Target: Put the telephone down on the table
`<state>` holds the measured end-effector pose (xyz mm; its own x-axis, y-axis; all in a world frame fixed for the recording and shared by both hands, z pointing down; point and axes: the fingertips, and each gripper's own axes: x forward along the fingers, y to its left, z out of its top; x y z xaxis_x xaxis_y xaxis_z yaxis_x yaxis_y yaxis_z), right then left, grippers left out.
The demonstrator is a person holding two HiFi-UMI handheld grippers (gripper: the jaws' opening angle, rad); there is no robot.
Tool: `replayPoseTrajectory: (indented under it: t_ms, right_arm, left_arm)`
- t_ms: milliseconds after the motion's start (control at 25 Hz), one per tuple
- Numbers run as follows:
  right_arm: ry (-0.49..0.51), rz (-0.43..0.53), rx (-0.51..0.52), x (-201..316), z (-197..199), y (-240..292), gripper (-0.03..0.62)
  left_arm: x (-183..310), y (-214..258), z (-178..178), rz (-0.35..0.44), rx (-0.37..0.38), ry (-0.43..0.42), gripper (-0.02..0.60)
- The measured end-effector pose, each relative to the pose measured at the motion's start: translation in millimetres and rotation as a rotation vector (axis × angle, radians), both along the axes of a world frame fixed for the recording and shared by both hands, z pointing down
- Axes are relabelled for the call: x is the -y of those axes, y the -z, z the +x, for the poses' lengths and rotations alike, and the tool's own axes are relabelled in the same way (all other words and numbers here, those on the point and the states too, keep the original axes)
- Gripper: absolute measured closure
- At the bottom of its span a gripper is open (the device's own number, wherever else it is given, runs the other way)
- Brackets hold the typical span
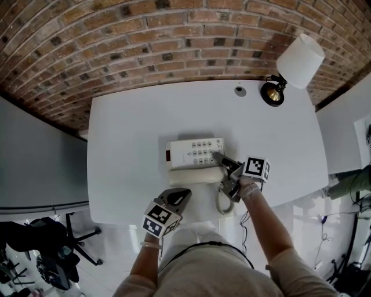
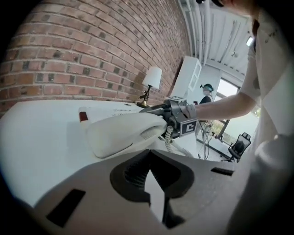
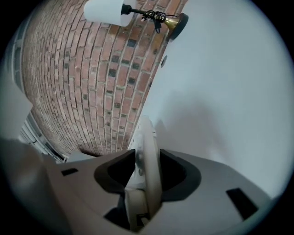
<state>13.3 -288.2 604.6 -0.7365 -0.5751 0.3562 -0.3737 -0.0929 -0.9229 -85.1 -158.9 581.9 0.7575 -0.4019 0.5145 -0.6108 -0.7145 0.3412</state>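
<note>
Head view: telephone [image 1: 194,154] lies on the white table [image 1: 127,127], right gripper [image 1: 223,168] at its right end.
Left gripper view: left gripper [image 2: 149,179] jaws together, empty, near the handset [image 2: 124,131].
Right gripper view: jaws clamped on the telephone's edge.
Risk, I judge: pulling back while clamped drags it.

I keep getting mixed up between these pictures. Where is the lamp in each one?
Head view: the lamp is at the top right, on the table's far corner.
Left gripper view: the lamp is just above the middle, small, close to the wall.
Right gripper view: the lamp runs along the top edge and looks tipped sideways in the picture.
Shared landmark: the brick wall stands right behind the lamp in all three views.
</note>
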Motion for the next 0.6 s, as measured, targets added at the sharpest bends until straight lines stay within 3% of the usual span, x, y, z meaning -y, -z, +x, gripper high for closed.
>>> replayPoseTrajectory:
  t_ms: [120,600]
  right_arm:
    - [0.010,0.005,-0.050,1.9,-3.0,-2.1,0.424]
    - [0.028,0.021,-0.235,10.3,-0.1,-4.5,0.384]
  left_arm:
    - [5.1,-6.7,10.7,-0.003,0.053,-0.013,0.577]
    - [12.2,-7.8,22.3,-0.030,0.061,0.018,0.577]
